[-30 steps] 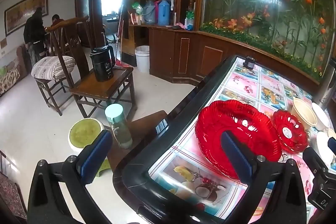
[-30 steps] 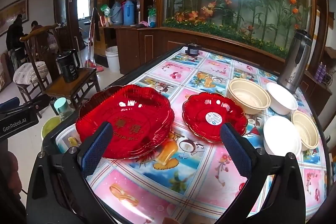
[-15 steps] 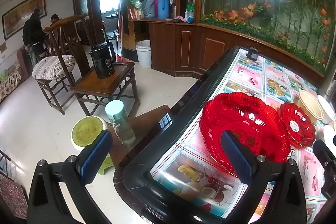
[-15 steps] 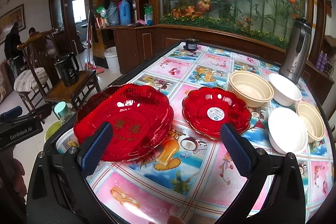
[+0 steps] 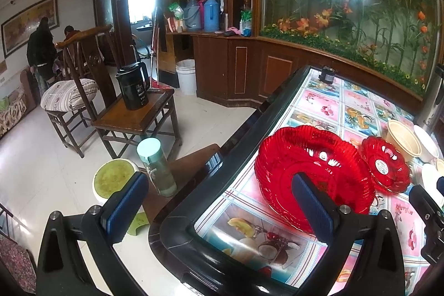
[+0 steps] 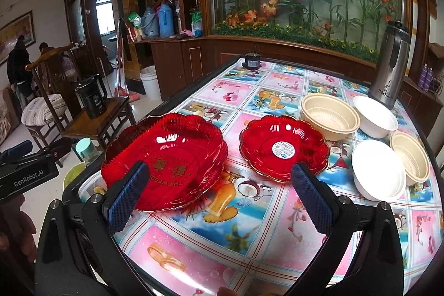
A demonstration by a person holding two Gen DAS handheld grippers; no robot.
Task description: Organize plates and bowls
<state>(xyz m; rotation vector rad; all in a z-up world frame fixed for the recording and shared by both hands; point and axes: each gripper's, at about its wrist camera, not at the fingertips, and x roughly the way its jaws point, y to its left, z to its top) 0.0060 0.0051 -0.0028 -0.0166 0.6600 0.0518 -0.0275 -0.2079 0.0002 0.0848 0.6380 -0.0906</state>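
Both grippers point(image 6: 219, 196) point(image 5: 222, 201) wide, nr red plates point(image 6: 166, 157).

1. My right gripper point(image 6: 216, 199) has pulled back and risen; the plates point(image 6: 166, 162) and bowls point(image 6: 330, 117) sit lower in its view.
2. My left gripper point(image 5: 222, 208) has swung slightly right; more table point(image 5: 327, 101) shows.

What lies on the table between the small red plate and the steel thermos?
In the right wrist view, a beige bowl and a white bowl sit between the small red plate and the steel thermos.
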